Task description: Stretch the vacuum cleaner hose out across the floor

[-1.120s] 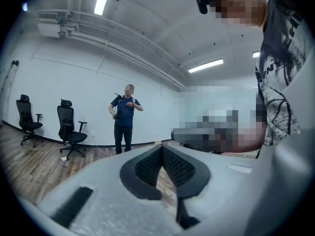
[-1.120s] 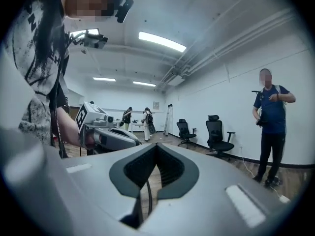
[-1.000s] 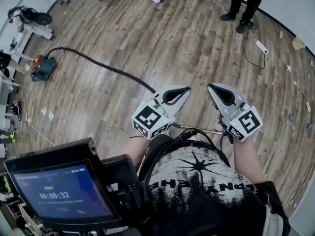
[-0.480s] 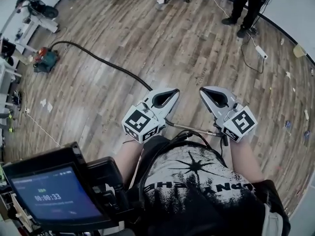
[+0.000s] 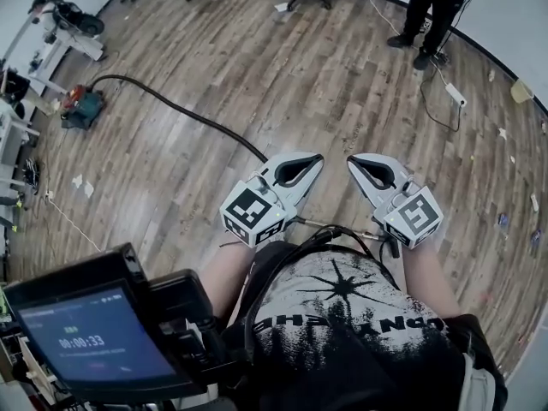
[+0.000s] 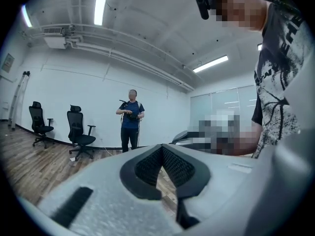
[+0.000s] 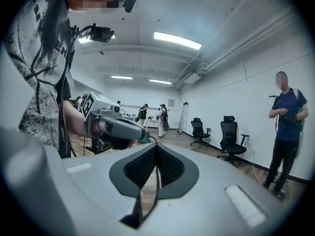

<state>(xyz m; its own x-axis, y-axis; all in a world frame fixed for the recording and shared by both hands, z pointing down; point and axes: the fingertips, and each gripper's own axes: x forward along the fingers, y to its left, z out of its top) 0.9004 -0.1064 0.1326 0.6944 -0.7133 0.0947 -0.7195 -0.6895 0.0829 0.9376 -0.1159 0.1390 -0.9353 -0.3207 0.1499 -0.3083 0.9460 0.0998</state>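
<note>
Black thin hose (image 5: 184,112) curves across plank floor (image 5: 325,84); left tongs (image 5: 315,158), right tongs (image 5: 354,163) pressed together.

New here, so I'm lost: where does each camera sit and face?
Head view: on the head, steeply down at floor, hose, left gripper, right gripper; shirt shows.
Left gripper view: on that gripper, along shut jaws toward a bystander; shirt at right.
Right gripper view: likewise, toward left gripper, chairs; shirt at left.
Shared: the bystander.
</note>
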